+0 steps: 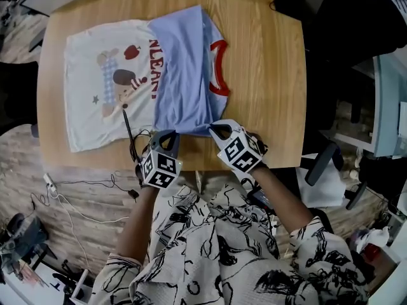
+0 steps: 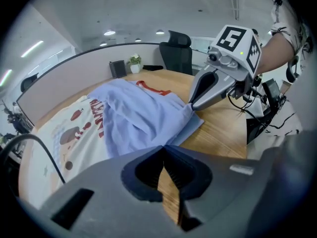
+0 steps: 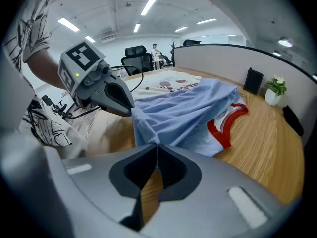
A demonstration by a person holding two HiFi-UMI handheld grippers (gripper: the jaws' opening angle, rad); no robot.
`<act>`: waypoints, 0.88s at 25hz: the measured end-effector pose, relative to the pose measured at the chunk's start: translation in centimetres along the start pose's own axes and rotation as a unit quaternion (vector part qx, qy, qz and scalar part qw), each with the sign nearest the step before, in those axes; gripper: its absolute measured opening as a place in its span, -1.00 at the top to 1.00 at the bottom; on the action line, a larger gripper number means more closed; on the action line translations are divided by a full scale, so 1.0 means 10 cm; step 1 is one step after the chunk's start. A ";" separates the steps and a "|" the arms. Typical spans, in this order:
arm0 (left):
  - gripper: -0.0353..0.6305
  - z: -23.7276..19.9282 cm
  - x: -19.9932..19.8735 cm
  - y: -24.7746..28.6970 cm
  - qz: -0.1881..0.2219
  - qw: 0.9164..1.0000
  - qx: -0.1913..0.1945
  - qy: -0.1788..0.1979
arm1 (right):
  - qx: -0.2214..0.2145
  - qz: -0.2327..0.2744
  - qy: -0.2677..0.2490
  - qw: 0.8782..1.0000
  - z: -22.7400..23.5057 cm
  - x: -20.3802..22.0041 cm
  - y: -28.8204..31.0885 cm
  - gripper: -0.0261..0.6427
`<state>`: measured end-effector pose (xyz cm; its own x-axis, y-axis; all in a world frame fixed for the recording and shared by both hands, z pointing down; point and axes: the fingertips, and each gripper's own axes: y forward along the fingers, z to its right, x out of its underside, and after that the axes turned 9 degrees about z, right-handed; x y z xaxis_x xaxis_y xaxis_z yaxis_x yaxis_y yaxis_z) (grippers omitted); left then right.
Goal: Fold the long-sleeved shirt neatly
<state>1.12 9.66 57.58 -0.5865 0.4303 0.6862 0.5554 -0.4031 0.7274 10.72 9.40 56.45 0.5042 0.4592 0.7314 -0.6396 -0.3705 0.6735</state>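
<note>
Shirt (image 1: pixel 181 68) blue near edge pinched in shut jaws of left gripper (image 1: pixel 172 134) and right gripper (image 1: pixel 217 129)

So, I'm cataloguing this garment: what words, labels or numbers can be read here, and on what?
"NLEAN": red print on the shirt, partly under its blue fold; reading uncertain.
Left gripper and right gripper: the cube faces carry black-and-white square patterns, no words.
Nothing else is readable.
</note>
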 end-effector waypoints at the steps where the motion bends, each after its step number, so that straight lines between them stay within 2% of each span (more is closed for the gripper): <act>1: 0.87 0.02 0.02 0.01 -0.001 1.000 0.000 0.000 | -0.002 -0.002 0.001 1.000 -0.01 0.03 0.00 0.86; 8: 0.87 0.02 0.08 0.06 0.001 1.000 -0.002 0.000 | -0.018 -0.005 0.000 1.000 -0.06 0.12 0.07 0.80; 11: 0.85 0.03 0.10 0.07 0.004 1.000 0.006 -0.004 | -0.048 -0.010 0.002 0.999 -0.14 0.15 0.09 0.53; 12: 0.76 0.05 0.12 0.07 0.003 1.000 0.013 -0.004 | -0.060 -0.006 0.009 0.998 -0.18 0.15 0.07 0.37; 14: 0.46 0.11 0.14 0.05 -0.002 1.000 0.028 -0.003 | -0.080 0.006 0.031 0.996 -0.23 0.12 0.02 0.24; 16: 0.34 0.16 0.16 0.04 -0.007 0.999 0.035 0.006 | -0.089 0.010 0.049 0.995 -0.23 0.12 -0.04 0.16; 19: 0.23 0.19 0.17 0.02 -0.009 0.999 0.029 0.015 | -0.092 0.004 0.049 0.995 -0.21 0.16 -0.10 0.11; 22: 0.14 0.18 0.07 -0.05 0.013 1.000 0.015 0.009 | -0.078 0.024 0.052 0.995 -0.14 0.07 -0.19 0.08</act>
<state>1.48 11.64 57.67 -0.5818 0.4045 0.7056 0.5882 -0.3898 0.7085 11.52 11.55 55.56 0.4130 0.5278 0.7422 -0.7485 -0.2676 0.6068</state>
